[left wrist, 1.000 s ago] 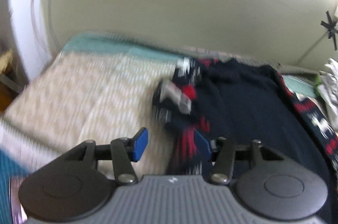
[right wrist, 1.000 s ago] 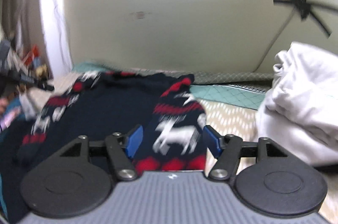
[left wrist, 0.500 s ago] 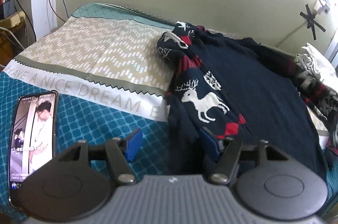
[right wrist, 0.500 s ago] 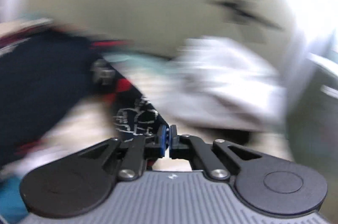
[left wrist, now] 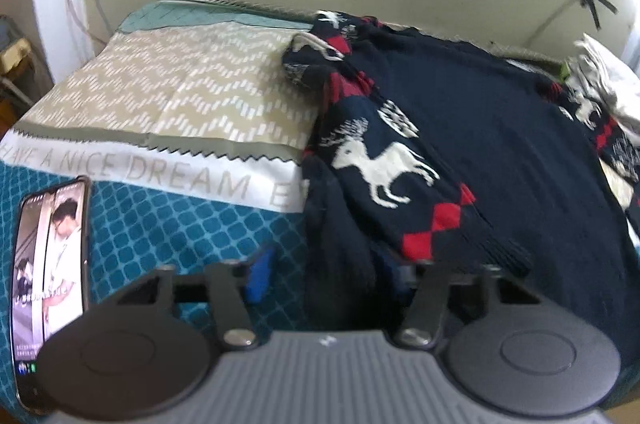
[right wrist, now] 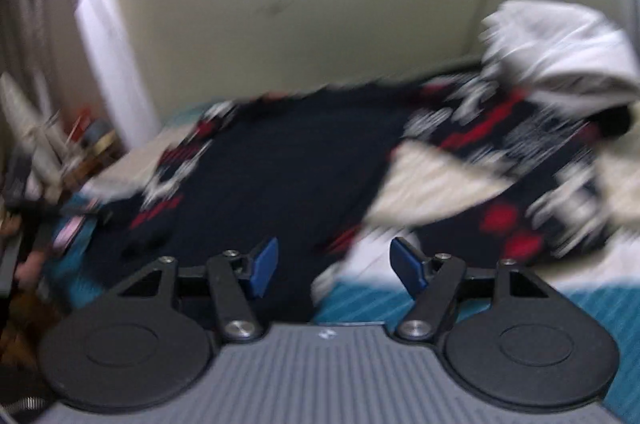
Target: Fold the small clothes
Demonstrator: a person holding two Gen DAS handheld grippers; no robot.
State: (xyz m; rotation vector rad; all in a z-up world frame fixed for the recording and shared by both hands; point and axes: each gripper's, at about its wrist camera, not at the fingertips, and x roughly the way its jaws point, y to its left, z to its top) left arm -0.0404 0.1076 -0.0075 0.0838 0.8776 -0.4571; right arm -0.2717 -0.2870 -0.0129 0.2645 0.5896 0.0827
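The left gripper (left wrist: 326,274) points steeply down, its jaws closing around dark cloth that lies between them. The right gripper (right wrist: 334,266) points down less steeply, its jaws opening wide, pads gripping nothing.

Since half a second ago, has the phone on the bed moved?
No. The phone lies on the teal bedspread just below the "HAVE A NICE DREAM" band, as before; only the camera has crept closer.

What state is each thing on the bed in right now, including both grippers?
Sweater: lying spread out, left sleeve folded over its body.
Left gripper: jaws closing around the sweater's hem.
Right gripper: jaws opening, holding nothing.
Phone: flat, screen lit.
White clothes: heaped, unfolded.
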